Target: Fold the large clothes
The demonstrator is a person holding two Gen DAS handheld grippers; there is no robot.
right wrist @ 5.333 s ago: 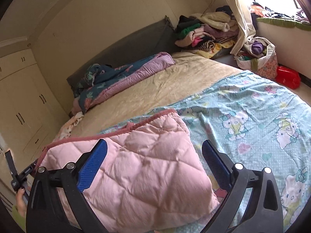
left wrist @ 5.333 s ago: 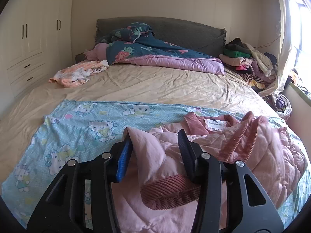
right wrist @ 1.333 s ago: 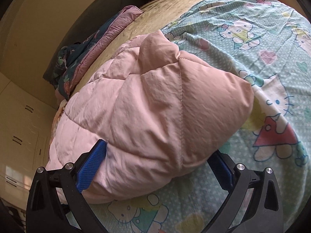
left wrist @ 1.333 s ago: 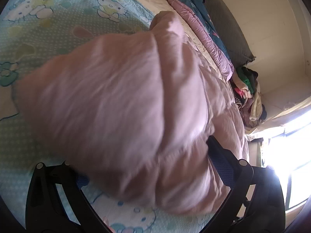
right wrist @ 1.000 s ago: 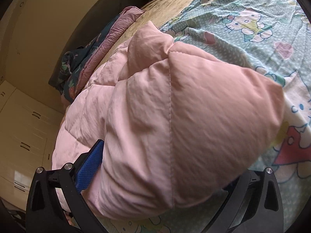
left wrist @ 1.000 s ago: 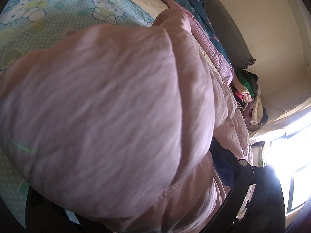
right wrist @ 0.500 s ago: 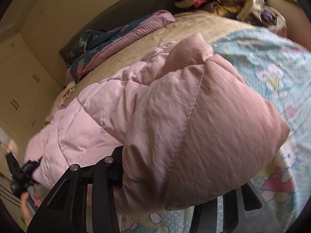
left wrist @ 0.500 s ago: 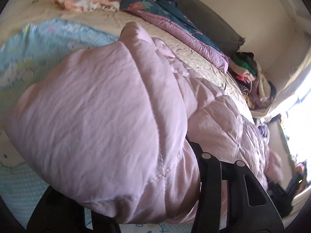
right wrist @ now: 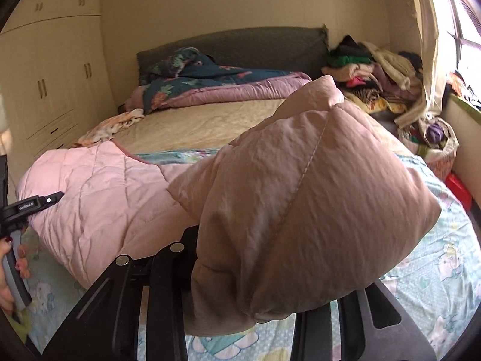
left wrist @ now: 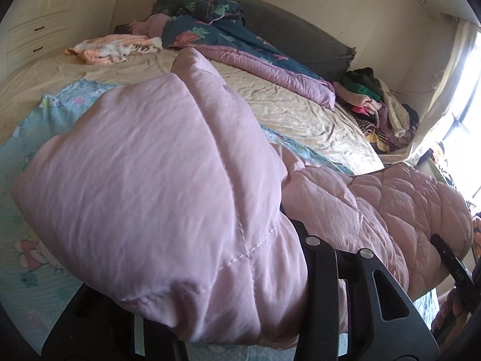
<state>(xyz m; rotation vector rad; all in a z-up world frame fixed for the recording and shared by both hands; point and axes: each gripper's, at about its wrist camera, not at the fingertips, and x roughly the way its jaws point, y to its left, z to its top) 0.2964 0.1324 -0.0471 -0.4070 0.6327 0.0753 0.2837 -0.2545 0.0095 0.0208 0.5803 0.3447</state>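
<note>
Hidden behind the bulging pink quilted jacket [left wrist: 168, 180]: the fingertips of the left gripper [left wrist: 228, 310], so no telling from the left wrist view how the jaws stand (only one black finger frame shows). Same on the other side: fingertips of the right gripper [right wrist: 240, 316] buried under a puffy fold. Covered across the middle by the jacket: the cartoon-print sheet [right wrist: 436, 276]. Cut off by the left edge of the right wrist view: most of the hand [right wrist: 9, 273] on the other gripper's handle. Too jumbled and small to sort out garment by garment: the clothes pile [left wrist: 381, 114] by the window.
</note>
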